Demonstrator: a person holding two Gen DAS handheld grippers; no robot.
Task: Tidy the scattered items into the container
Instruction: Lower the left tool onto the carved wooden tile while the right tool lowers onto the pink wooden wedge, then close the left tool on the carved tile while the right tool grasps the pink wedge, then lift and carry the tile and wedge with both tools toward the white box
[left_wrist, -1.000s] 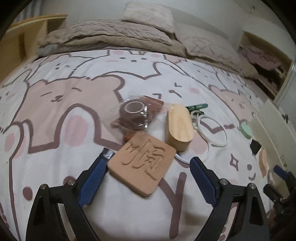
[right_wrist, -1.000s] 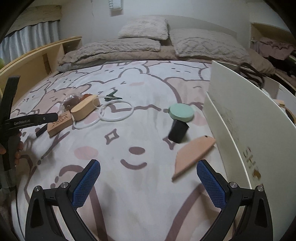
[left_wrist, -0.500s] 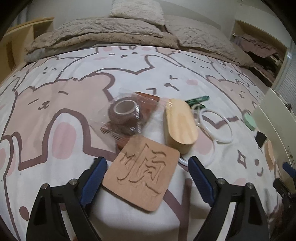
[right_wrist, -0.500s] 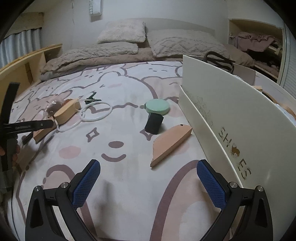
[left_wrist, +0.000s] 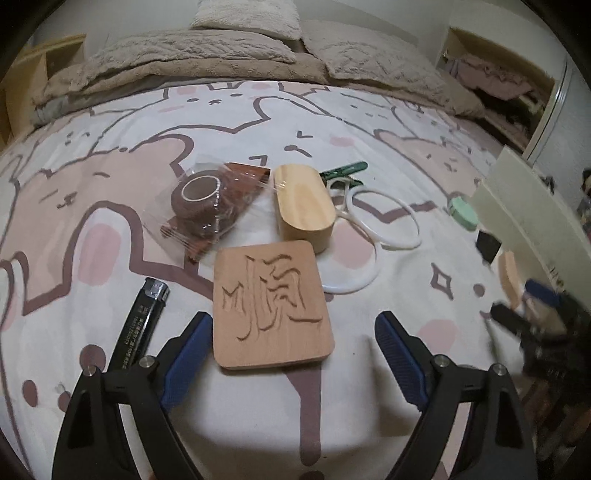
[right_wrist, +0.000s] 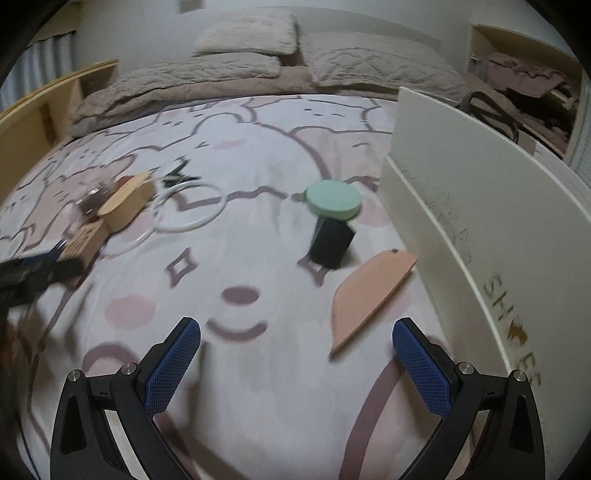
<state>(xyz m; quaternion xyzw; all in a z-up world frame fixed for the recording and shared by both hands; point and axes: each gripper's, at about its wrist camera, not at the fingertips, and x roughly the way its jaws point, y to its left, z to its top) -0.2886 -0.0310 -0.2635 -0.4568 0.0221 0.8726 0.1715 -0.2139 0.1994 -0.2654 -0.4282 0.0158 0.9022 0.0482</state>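
On the cartoon-print bedspread (left_wrist: 110, 325), my white shoe box (right_wrist: 480, 206), the container, stands along the right edge, empty-looking from my angle though its inside is hidden. My left gripper (left_wrist: 291, 354) has its blue pads spread wide, the near edge of the carved wooden coaster (left_wrist: 271, 304) lying between them untouched. My right gripper (right_wrist: 295, 358) is likewise spread, holding nothing. Scattered beyond: an oval wooden box (left_wrist: 304, 206), bagged brown tape (left_wrist: 207, 201), white rings (left_wrist: 384, 218), a flat wooden wedge (right_wrist: 369, 291) beside the box, a mint lid (right_wrist: 334, 199) atop a black block (right_wrist: 330, 245), a black lighter (left_wrist: 142, 321), a green clip (left_wrist: 343, 171).
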